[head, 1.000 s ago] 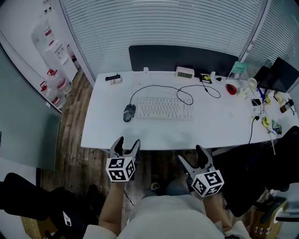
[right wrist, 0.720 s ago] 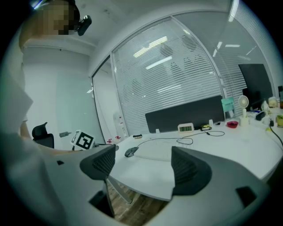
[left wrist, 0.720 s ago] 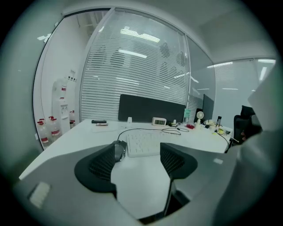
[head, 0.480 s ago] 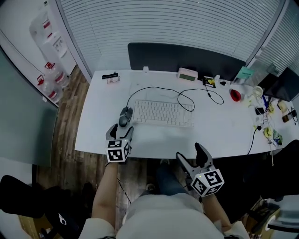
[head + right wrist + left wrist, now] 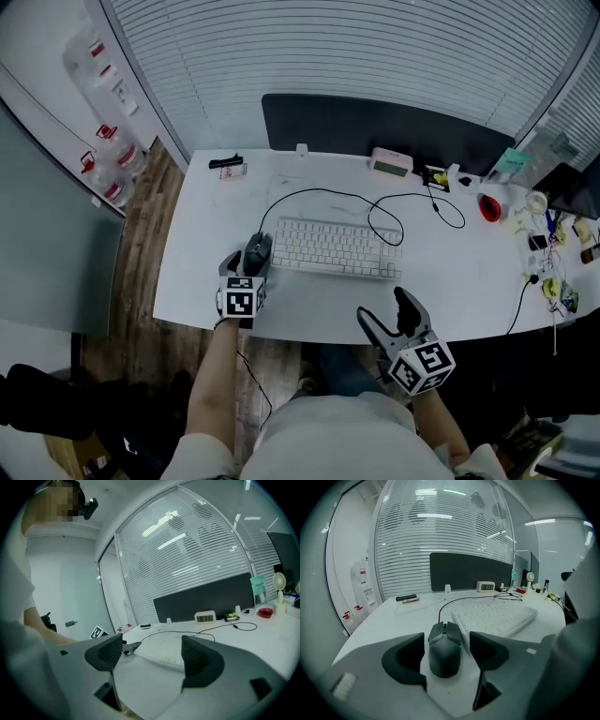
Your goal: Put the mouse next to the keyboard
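A dark grey wired mouse [image 5: 258, 248] [image 5: 445, 648] lies on the white desk [image 5: 202, 262], just left of the white keyboard [image 5: 336, 247] [image 5: 494, 617]. My left gripper [image 5: 242, 265] [image 5: 446, 656] stands open with one jaw on each side of the mouse, and neither pad touches it. My right gripper [image 5: 390, 312] [image 5: 152, 657] is open and holds nothing, hanging at the desk's near edge in front of the keyboard's right end. In the right gripper view the keyboard [image 5: 161, 649] and the left gripper's marker cube [image 5: 96, 632] show ahead.
The mouse cable [image 5: 309, 193] loops behind the keyboard. A dark screen panel [image 5: 384, 127] runs along the desk's far edge with a small clock [image 5: 391, 162] before it. A black stapler-like item [image 5: 225, 162] lies far left. Clutter and a red cup [image 5: 489, 207] fill the right end.
My left gripper has moved forward from below the desk edge onto the desk, up to the mouse. The right gripper has hardly moved.
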A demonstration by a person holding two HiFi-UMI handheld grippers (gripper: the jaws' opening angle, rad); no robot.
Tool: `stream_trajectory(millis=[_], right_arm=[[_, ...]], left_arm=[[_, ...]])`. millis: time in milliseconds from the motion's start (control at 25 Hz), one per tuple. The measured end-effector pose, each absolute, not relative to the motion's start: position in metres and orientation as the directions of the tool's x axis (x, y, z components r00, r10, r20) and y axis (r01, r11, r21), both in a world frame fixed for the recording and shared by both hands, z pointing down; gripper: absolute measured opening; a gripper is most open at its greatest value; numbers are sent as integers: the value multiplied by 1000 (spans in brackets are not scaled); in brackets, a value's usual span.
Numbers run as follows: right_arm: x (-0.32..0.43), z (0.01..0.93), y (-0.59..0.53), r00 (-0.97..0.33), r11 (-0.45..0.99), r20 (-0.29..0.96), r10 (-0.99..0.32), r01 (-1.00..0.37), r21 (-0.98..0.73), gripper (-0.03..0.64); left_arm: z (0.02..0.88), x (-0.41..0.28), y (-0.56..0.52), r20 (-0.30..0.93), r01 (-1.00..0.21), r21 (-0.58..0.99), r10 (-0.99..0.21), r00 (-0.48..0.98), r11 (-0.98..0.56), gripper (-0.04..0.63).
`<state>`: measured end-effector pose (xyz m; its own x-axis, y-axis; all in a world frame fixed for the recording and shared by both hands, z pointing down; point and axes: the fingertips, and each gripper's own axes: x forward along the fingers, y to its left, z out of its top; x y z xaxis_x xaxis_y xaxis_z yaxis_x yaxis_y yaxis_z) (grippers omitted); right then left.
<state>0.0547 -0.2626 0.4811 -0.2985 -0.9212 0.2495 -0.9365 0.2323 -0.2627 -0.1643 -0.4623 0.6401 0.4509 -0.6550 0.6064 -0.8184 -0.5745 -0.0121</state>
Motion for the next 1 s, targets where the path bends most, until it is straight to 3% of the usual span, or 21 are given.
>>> stream_trajectory(millis=[1000], right_arm=[[65,497,-268,-286,205,277,-917,-936,-286,371]], left_arm=[[666,-162,-482,663,-800,-54,-620,419,-598,265]])
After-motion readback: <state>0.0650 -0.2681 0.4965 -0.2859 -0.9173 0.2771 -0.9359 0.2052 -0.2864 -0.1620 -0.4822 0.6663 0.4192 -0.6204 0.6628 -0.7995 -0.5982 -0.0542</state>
